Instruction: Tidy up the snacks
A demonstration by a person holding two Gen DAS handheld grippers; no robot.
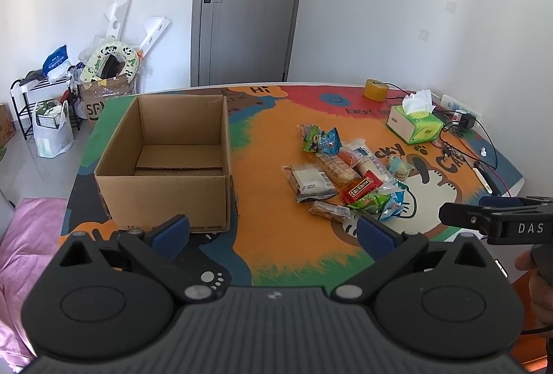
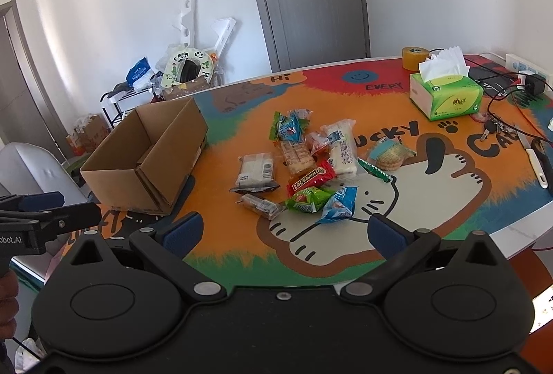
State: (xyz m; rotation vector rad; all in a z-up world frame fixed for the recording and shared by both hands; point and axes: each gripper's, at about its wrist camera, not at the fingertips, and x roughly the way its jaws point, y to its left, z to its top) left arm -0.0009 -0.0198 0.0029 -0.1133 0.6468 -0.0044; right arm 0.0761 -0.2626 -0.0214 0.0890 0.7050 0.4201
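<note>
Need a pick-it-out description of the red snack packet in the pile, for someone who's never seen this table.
Start at the open cardboard box on the colourful cat-print table mat; the snack pile lies to its right, toward the green tissue box. At the pile's near side lies the red packet, the only solid red wrapper, with a yellow label strip, just beyond a green bag.

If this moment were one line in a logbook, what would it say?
left hand-held gripper open, empty | right hand-held gripper open, empty | cardboard box empty | snacks on table
</note>
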